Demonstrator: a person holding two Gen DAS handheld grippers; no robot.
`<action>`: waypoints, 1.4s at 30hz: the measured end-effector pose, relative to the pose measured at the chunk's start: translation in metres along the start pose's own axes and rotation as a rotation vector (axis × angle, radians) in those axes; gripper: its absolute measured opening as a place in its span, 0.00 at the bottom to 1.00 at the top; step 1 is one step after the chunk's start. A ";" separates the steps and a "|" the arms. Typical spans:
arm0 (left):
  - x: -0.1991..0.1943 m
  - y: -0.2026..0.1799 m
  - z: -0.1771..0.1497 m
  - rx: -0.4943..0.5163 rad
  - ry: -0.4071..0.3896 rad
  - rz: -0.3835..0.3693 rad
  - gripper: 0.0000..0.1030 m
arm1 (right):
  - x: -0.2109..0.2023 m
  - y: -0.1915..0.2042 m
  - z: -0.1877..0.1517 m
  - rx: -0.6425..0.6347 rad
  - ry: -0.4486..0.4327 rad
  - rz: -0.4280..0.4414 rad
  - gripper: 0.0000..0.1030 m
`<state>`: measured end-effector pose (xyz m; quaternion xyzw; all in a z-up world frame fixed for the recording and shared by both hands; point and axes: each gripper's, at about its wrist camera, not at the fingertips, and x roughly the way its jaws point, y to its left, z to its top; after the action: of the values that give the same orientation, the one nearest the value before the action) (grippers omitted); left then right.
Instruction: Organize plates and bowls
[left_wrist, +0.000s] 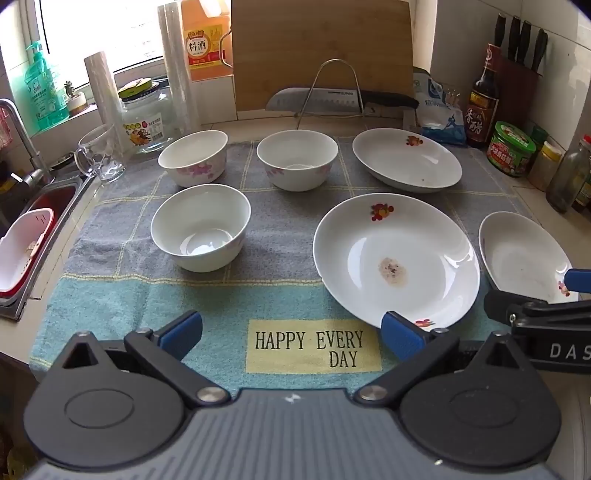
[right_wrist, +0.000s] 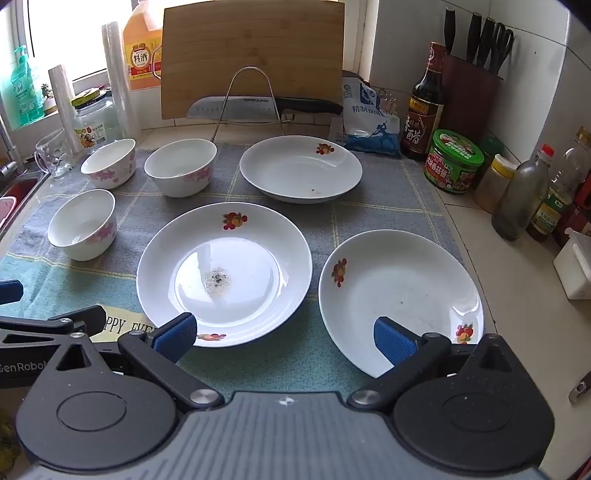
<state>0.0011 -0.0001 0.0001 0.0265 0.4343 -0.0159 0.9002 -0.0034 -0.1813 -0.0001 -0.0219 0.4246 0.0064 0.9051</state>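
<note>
Three white bowls with pink flowers and three white plates with red flowers lie on a grey-and-teal towel (left_wrist: 122, 295). The near bowl (left_wrist: 201, 227) sits left of centre, with two more bowls (left_wrist: 194, 157) (left_wrist: 297, 158) behind it. A stained plate (left_wrist: 395, 258) lies in the middle, a second plate (left_wrist: 406, 158) behind it and a third plate (right_wrist: 400, 295) at the right. My left gripper (left_wrist: 291, 338) hovers open over the towel's front edge, holding nothing. My right gripper (right_wrist: 284, 339) hangs open between the stained plate (right_wrist: 225, 273) and the right plate.
A sink (left_wrist: 22, 229) with a white basket lies at the left. A glass mug (left_wrist: 99, 153) and jar (left_wrist: 147, 118) stand at the back left. A cutting board (left_wrist: 321, 51), knife and wire rack (left_wrist: 336, 88) stand behind. Bottles and jars (right_wrist: 458, 166) line the right wall.
</note>
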 end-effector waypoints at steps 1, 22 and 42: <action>0.000 0.000 0.000 0.002 -0.002 0.001 0.99 | 0.000 0.000 0.000 0.001 0.000 0.000 1.00; -0.001 -0.001 -0.004 0.001 -0.013 0.007 0.99 | -0.001 0.004 0.006 0.002 -0.005 0.003 1.00; 0.001 0.005 -0.002 -0.007 -0.009 0.001 0.99 | -0.001 0.004 0.004 0.000 -0.006 0.002 1.00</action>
<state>0.0003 0.0051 -0.0018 0.0236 0.4304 -0.0139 0.9022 -0.0007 -0.1776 0.0028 -0.0214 0.4217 0.0075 0.9064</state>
